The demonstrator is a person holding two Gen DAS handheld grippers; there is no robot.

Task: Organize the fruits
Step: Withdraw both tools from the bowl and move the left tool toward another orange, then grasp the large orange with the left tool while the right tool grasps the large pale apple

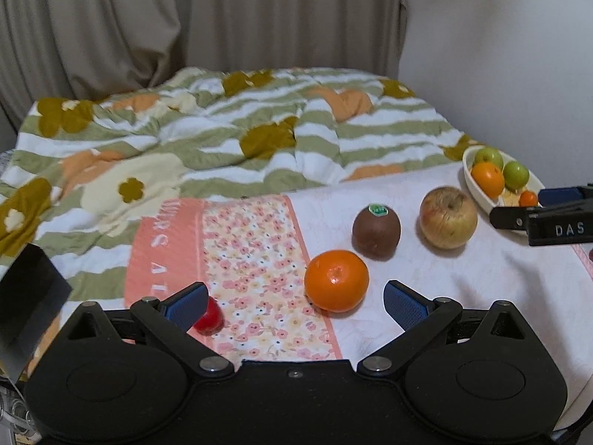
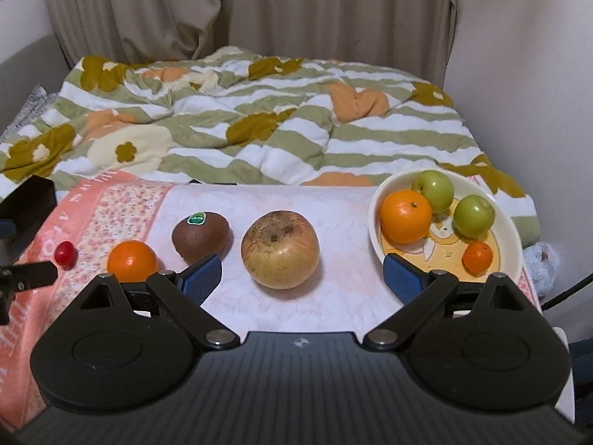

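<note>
On the pink-and-white cloth lie a small red fruit (image 1: pixel 208 319) (image 2: pixel 66 254), an orange (image 1: pixel 336 281) (image 2: pixel 132 260), a brown kiwi (image 1: pixel 376 230) (image 2: pixel 201 236) with a green sticker, and a yellowish apple (image 1: pixel 447 217) (image 2: pixel 280 249). A cream bowl (image 2: pixel 513 237) (image 1: pixel 478 189) at the right holds an orange, two green fruits and a small orange fruit. My left gripper (image 1: pixel 294 306) is open, just in front of the orange, its left finger beside the red fruit. My right gripper (image 2: pixel 302 278) is open in front of the apple, with nothing between its fingers.
The cloth (image 2: pixel 344 282) lies on a bed with a rumpled striped floral quilt (image 1: pixel 207 137) behind it. Curtains (image 2: pixel 259 11) hang at the back and a wall (image 2: pixel 526 55) stands close on the right. A crumpled white bag (image 2: pixel 543 261) lies right of the bowl.
</note>
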